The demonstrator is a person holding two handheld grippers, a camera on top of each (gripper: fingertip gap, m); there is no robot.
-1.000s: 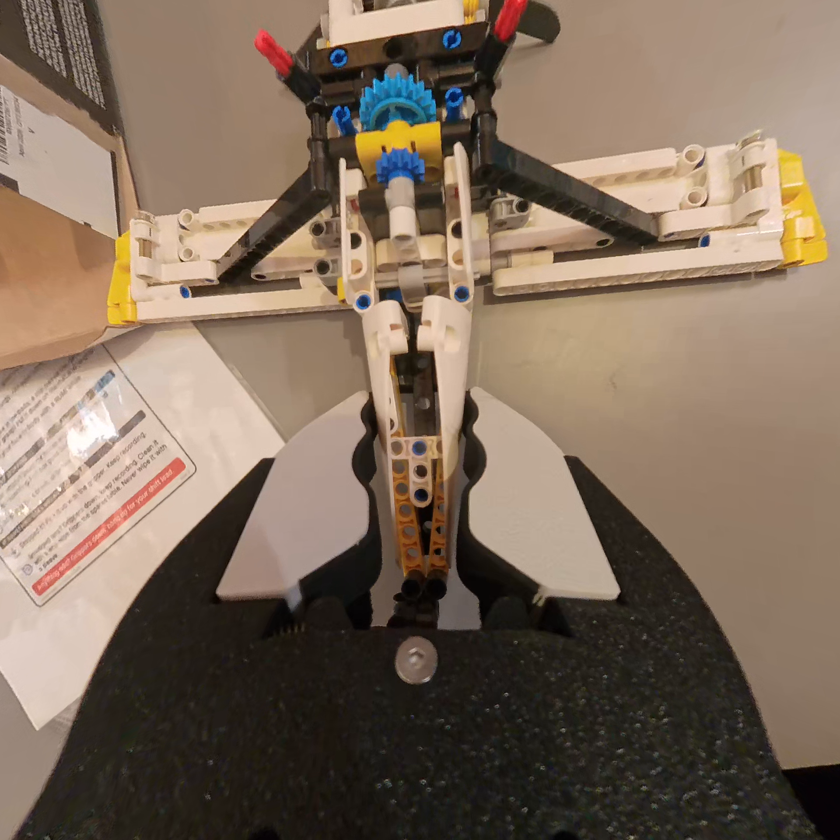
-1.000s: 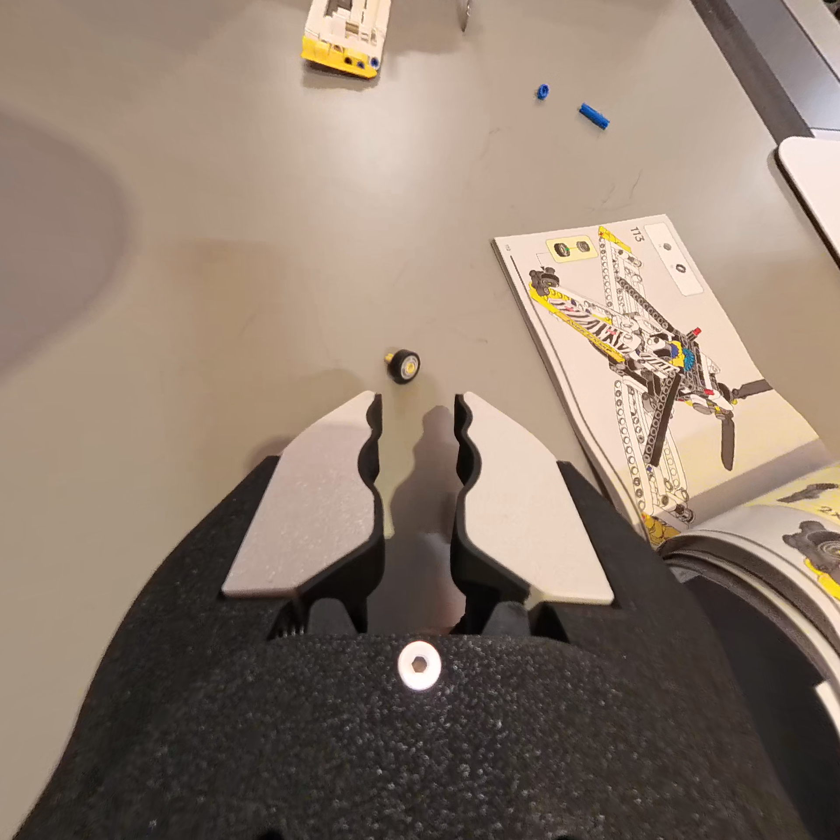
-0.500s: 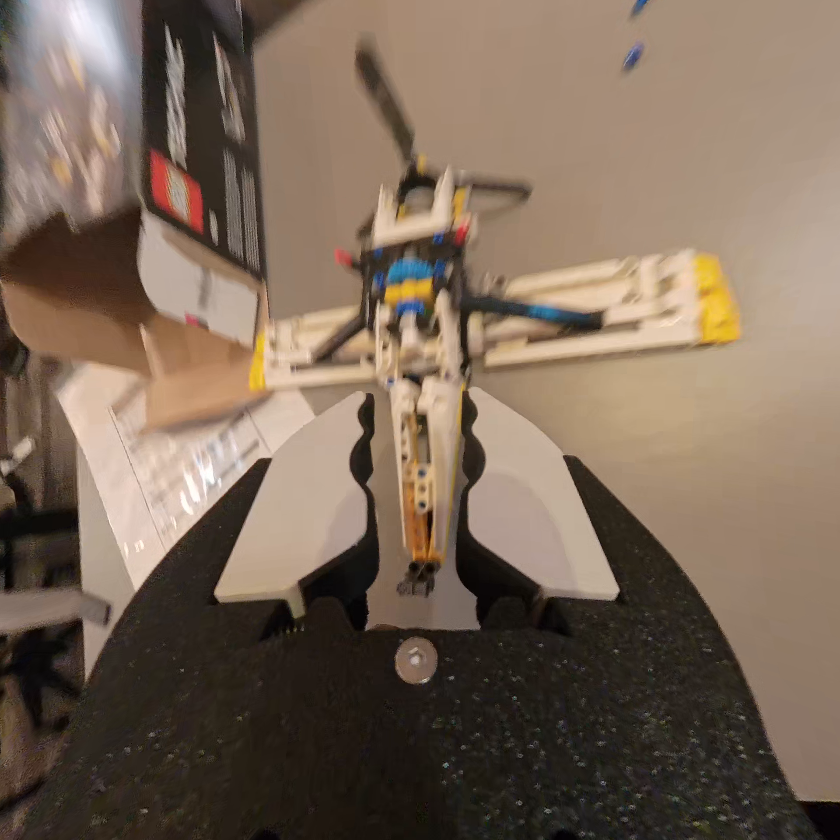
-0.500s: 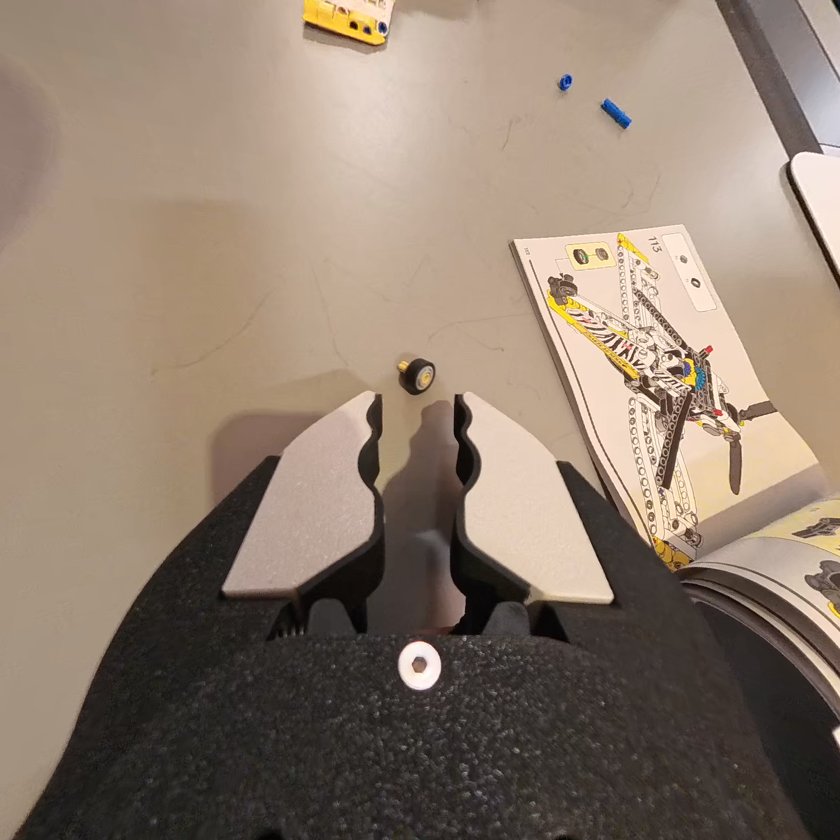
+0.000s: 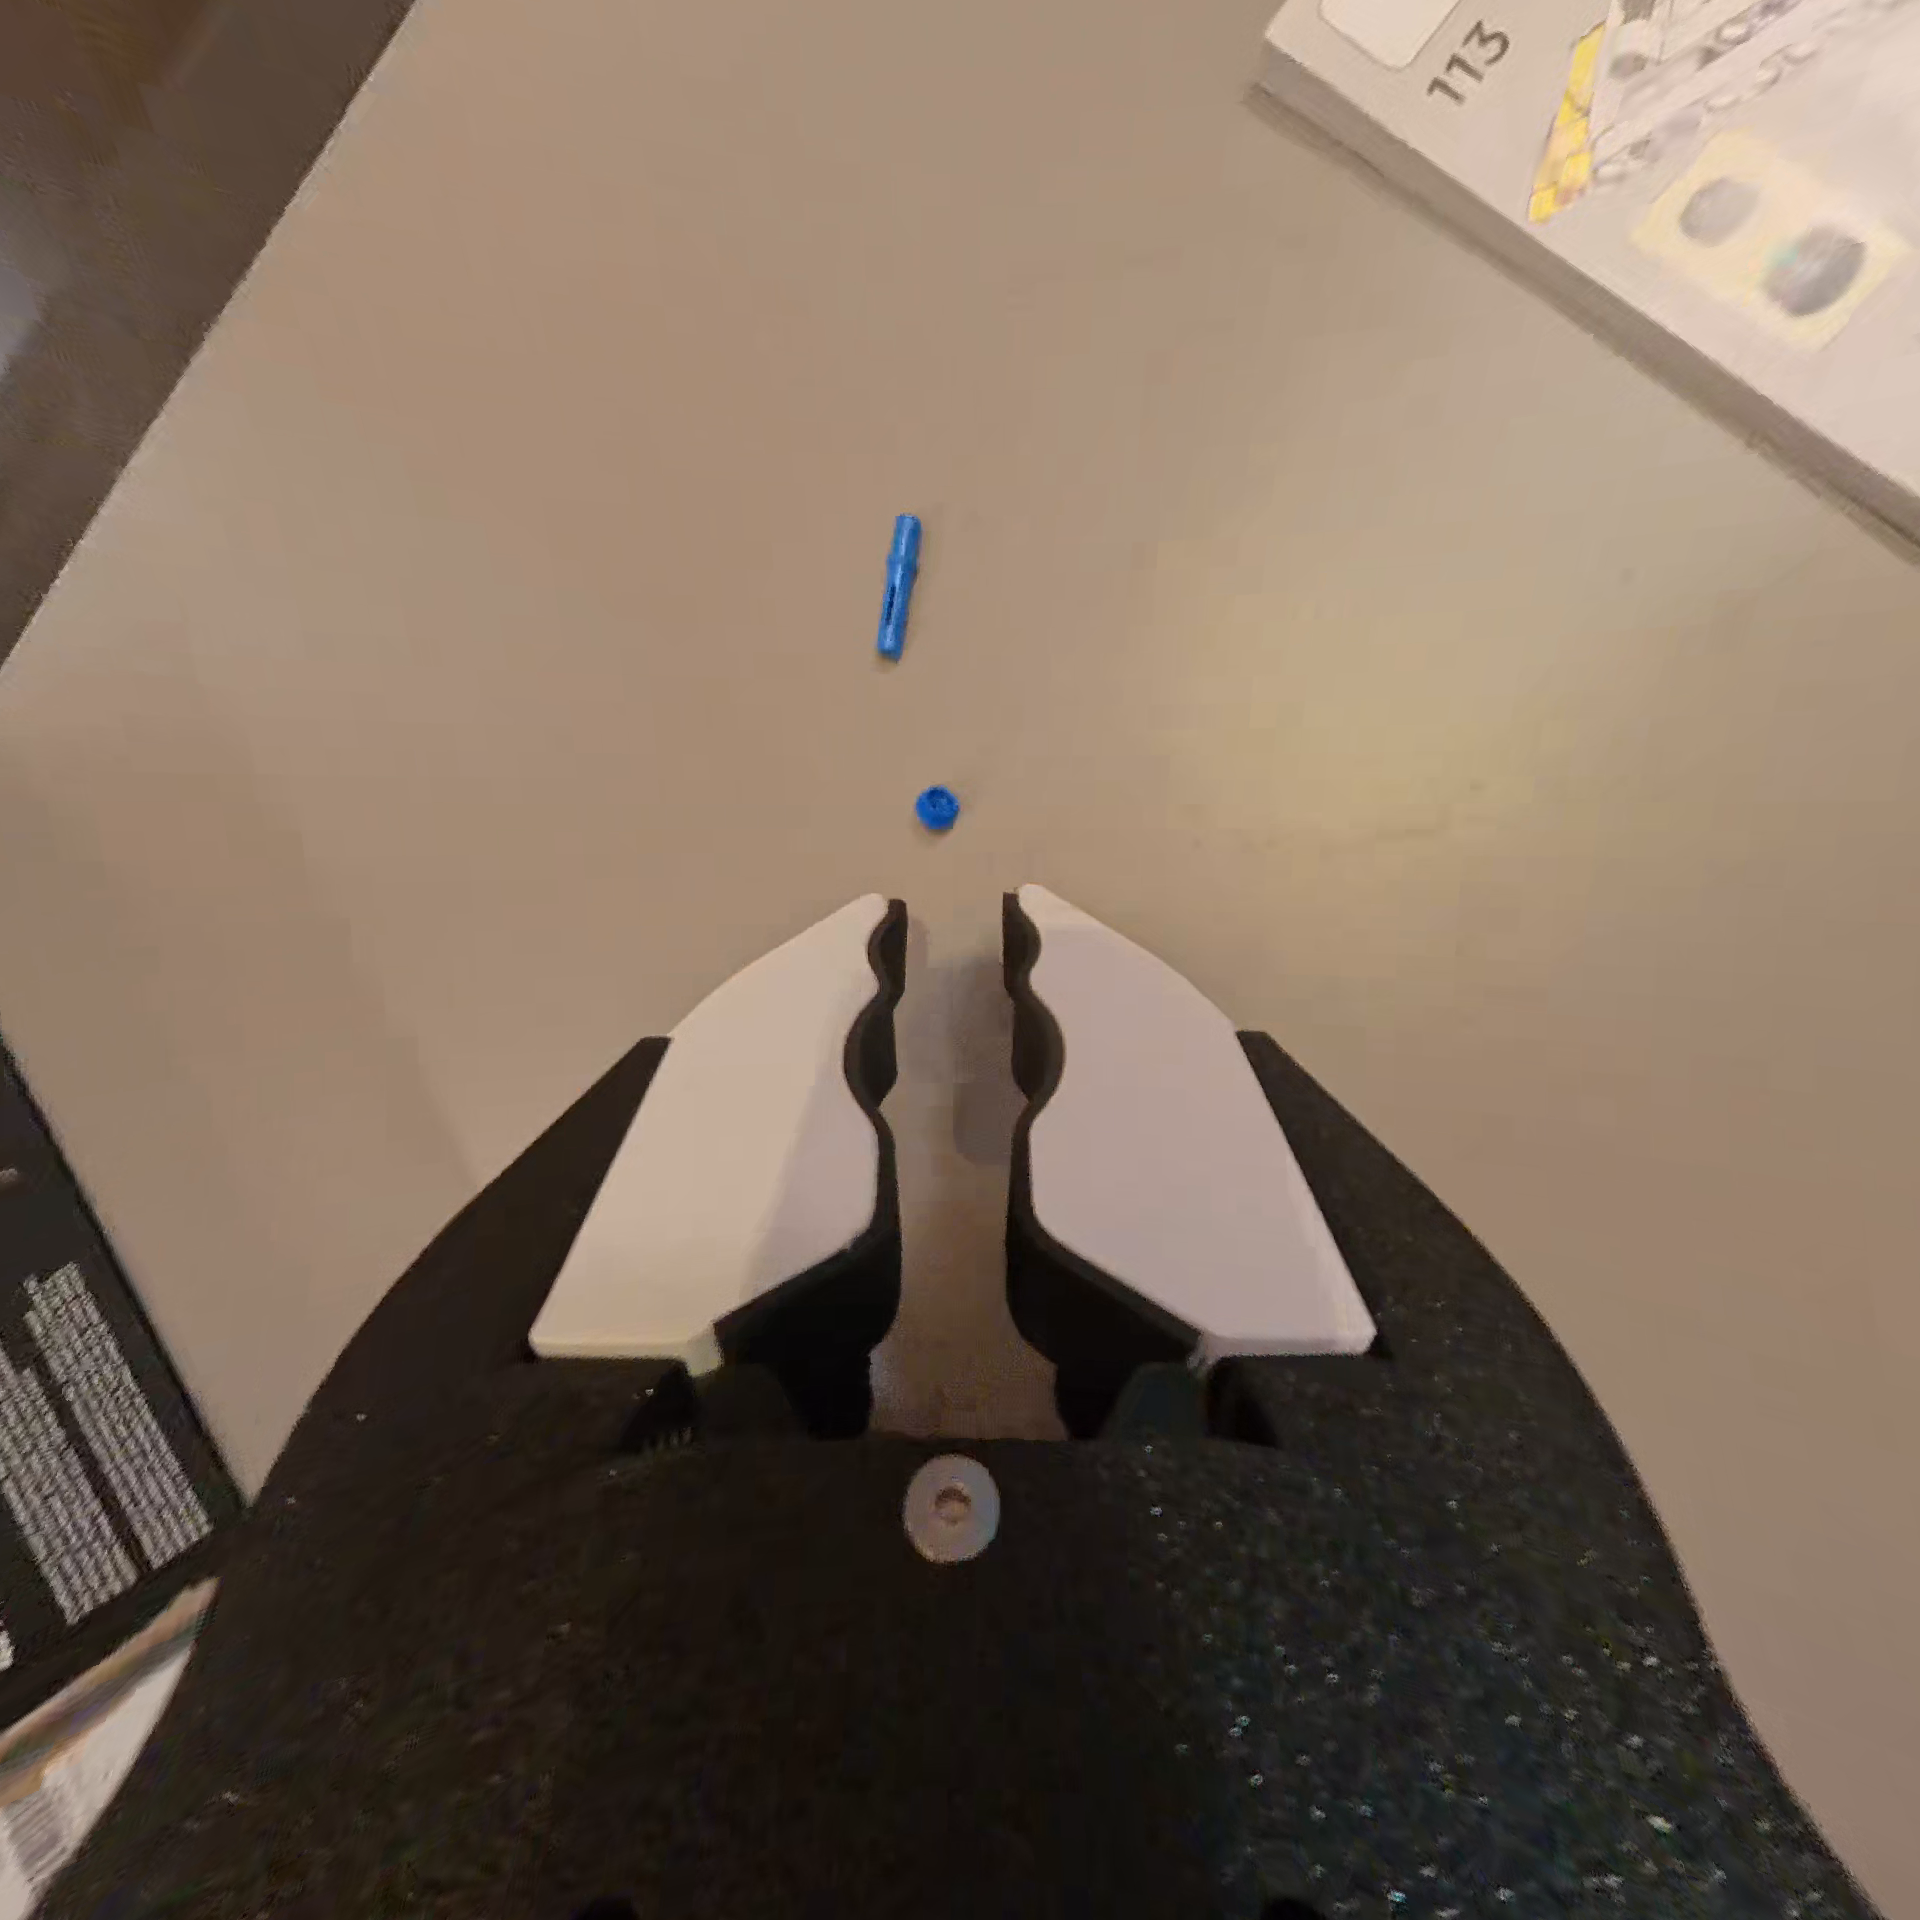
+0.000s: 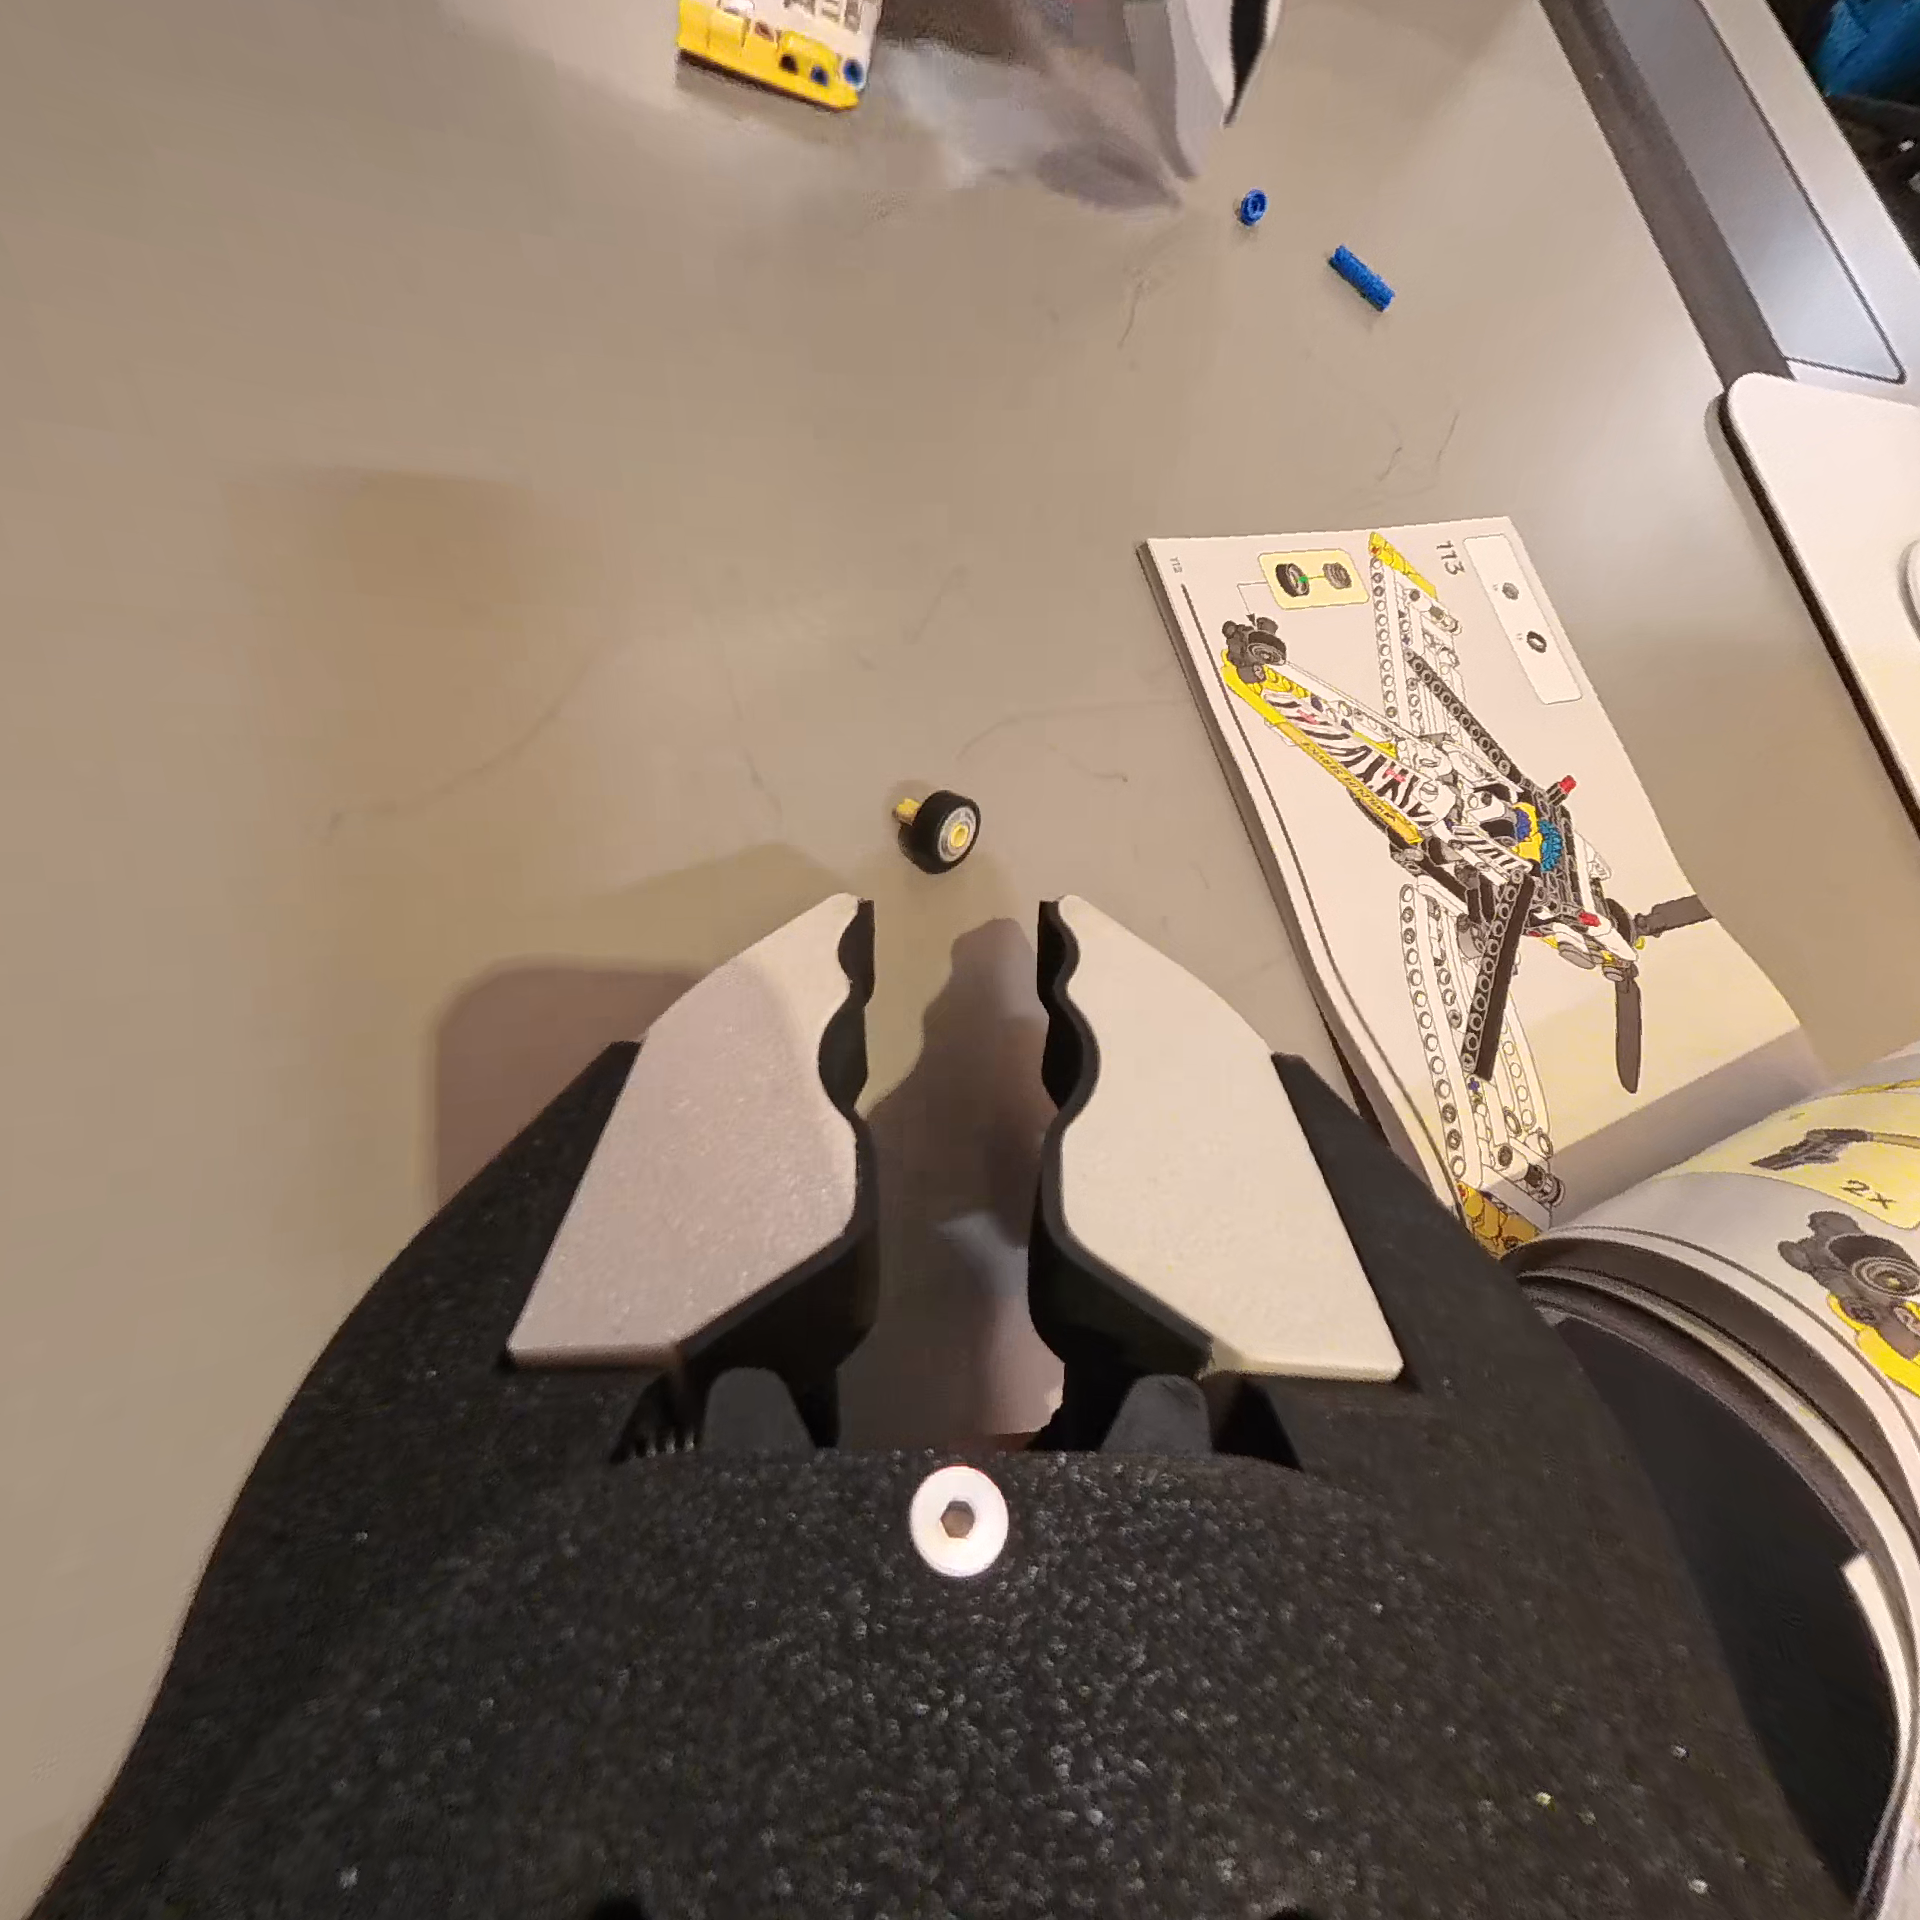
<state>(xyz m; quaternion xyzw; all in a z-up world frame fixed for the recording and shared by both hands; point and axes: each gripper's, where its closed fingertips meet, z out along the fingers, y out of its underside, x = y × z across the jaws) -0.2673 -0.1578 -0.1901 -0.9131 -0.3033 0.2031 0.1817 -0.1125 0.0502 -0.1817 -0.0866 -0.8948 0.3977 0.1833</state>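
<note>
In the left wrist view my left gripper [image 5: 954, 904] hangs over the grey table [image 5: 1351, 727], its jaws a narrow gap apart with only bare table between the pads. A small blue round piece [image 5: 937, 808] lies just ahead of its fingertips, and a blue pin [image 5: 899, 587] lies farther on. In the right wrist view my right gripper [image 6: 956, 909] is open and empty. A small black wheel on a yellow axle [image 6: 943, 829] lies just ahead of its fingertips. The same blue round piece [image 6: 1254, 207] and blue pin [image 6: 1360, 277] show far off at the upper right.
An open instruction booklet [image 6: 1455, 831] lies right of the right gripper and also shows in the left wrist view [image 5: 1662, 208]. A yellow and white wing tip of a brick model [image 6: 774, 47] is at the far edge. A black box [image 5: 62, 1403] is at the left, a white slab [image 6: 1829, 499] at the right. Spacing between my two grippers at the tips: around 25 cm. My right tips are about 25 cm from the blue pin [image 5: 899, 587], my left tips only 6 cm.
The plane model's tail stood between my left fingers; the left gripper has swung away from it to the blue pieces and its jaws have narrowed on nothing. The right gripper crept slightly toward the wheel.
</note>
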